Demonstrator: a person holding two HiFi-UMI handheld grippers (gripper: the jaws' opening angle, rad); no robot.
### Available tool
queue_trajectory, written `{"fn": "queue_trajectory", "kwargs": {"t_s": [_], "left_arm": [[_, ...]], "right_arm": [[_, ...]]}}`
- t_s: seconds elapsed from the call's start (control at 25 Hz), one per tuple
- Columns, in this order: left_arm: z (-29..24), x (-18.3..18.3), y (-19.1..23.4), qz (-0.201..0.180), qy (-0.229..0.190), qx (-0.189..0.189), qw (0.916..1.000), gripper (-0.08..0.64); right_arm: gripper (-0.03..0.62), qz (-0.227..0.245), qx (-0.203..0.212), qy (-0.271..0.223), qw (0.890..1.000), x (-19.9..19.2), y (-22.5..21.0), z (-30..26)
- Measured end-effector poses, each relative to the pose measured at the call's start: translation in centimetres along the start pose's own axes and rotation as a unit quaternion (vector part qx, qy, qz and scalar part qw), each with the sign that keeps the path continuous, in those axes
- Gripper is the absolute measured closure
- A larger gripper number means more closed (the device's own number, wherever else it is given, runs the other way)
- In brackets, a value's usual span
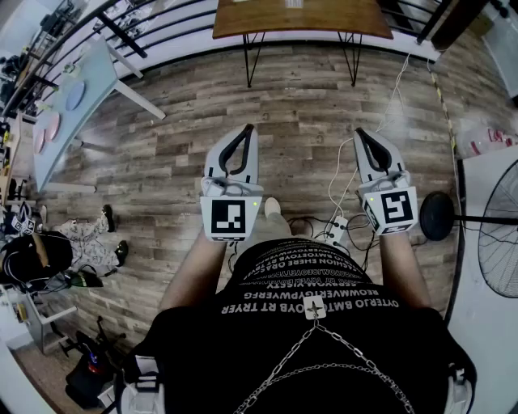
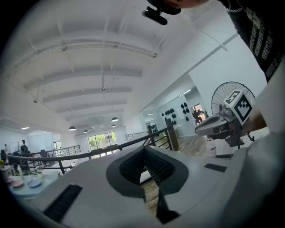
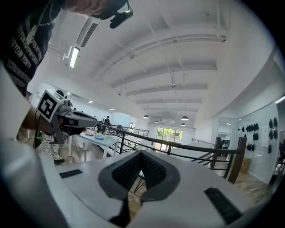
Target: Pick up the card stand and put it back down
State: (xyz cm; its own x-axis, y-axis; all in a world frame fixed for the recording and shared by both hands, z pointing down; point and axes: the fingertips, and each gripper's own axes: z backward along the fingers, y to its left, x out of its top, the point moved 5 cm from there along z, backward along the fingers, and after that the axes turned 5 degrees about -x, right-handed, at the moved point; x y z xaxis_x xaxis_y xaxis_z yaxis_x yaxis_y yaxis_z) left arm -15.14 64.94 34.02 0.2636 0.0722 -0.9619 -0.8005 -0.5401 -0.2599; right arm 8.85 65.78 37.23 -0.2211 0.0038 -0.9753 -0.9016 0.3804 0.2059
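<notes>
- Left gripper (image 1: 245, 131): jaws together, nothing between them; held level over floor (image 1: 162, 154).
- Right gripper (image 1: 360, 134): jaws together, empty; level, beside left one.
- Card stand: in no view; place cannot be told.
- Desk (image 1: 301, 19): wooden, well ahead of both grippers; only near edge shows.
- Progress: judged not begun. Approach, grasp, lift and set-down all left.
</notes>
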Motion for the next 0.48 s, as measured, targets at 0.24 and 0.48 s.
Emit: {"fn": "queue_trajectory", "kwargs": {"t_s": [0.24,0.48], "left_arm": [[-2.9,-2.1,4.4,0.002,0.009,-0.003,1.0000,0.534],[-5.6,-4.5,10.5,0.016,0.006,0.013,0.9998,0.534]], "right_arm": [[0.591,-0.022,-0.002,0.012,1.000,-0.5,0.4,-4.6],[0.591,-0.020,-0.022,0.018,0.999,0.2,0.9,-9.5]]}}
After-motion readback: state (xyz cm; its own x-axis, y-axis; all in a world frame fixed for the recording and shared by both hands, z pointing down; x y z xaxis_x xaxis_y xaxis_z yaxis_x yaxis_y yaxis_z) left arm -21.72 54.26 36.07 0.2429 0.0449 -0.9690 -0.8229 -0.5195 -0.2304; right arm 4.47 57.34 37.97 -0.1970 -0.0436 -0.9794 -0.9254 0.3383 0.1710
